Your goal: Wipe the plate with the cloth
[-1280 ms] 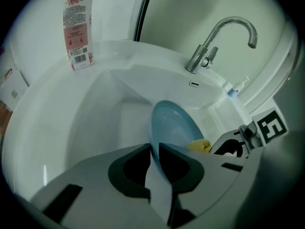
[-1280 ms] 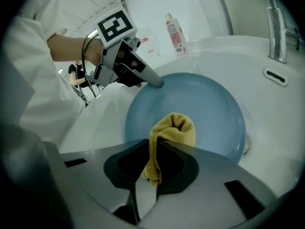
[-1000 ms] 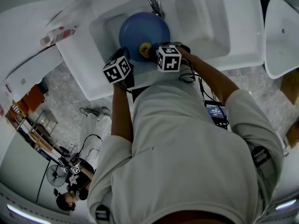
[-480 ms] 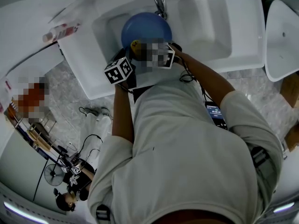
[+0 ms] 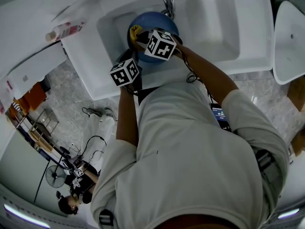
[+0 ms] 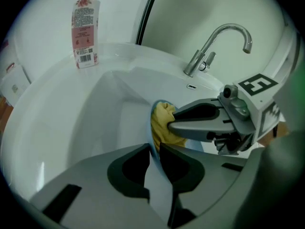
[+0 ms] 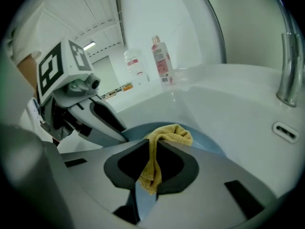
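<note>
The round blue plate point(image 5: 151, 21) stands on edge in the basin of the smooth, glossy white sink point(image 5: 86, 66), just in front of the curved chrome tap point(image 6: 224, 31). The left gripper point(image 6: 153, 150) has the plate's thin near rim between its narrow grey jaws. The jaws have just been easing open a little, yet both pads touch the rim. The right gripper point(image 7: 153, 149) has its jaws closed on a nubby yellow cloth point(image 7: 167, 134), bunched and folded against the plate's face on its left side. A slim plastic bottle point(image 6: 85, 27) with a pink label stands on the ledge, far left.
</note>
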Demonstrator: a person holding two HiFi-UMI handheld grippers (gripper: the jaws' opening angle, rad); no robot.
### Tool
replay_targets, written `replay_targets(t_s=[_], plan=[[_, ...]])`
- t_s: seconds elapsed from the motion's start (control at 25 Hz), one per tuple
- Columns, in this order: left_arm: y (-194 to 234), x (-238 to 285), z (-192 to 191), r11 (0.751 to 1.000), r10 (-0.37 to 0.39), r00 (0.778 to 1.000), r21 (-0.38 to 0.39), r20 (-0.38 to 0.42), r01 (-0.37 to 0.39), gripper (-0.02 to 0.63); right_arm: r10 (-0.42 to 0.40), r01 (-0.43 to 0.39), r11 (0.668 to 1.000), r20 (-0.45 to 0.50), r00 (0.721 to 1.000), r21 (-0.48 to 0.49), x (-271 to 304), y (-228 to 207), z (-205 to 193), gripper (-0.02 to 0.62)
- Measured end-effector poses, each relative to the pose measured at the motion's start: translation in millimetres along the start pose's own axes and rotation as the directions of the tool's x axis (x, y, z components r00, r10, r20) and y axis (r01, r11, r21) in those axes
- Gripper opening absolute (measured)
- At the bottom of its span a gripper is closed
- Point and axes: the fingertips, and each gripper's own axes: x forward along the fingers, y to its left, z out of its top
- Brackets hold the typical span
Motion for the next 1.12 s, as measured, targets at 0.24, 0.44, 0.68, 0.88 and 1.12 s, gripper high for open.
replay_targets(t_s=[0.24, 0.44, 0.68, 0.88, 1.12], plan=[[-2, 0, -6, 1.000, -0.012, 1.000, -0.012, -0.015, 0.012, 0.083, -0.124, 0.125, 0.992, -0.039, 0.992, 0.029, -1, -42, -13, 0.048], [-3, 1, -7, 0.999, -0.026, 0.999, -0.027, -0.019, 0.025, 0.084, -0.189, 0.194, 0.980, -0.098, 0.977, 0.037, -12, -66, -37, 0.048], [-6, 3, -5, 0.998, -0.041, 0.999, -0.039, -0.019, 0.040, 0.084, -0.265, 0.265, 0.964, -0.196, 0.944, -0.027, -31, -80, -72, 0.048], [-5, 4, -6, 0.998, -0.042, 0.999, -0.039, -0.025, 0.041, 0.083, -0.288, 0.283, 0.957, -0.262, 0.921, -0.060, -46, -79, -100, 0.048], [-3, 6, -5, 0.998, -0.044, 0.998, -0.043, -0.033, 0.043, 0.083, -0.238, 0.232, 0.971, -0.307, 0.921, -0.059, -57, -58, -120, 0.048]])
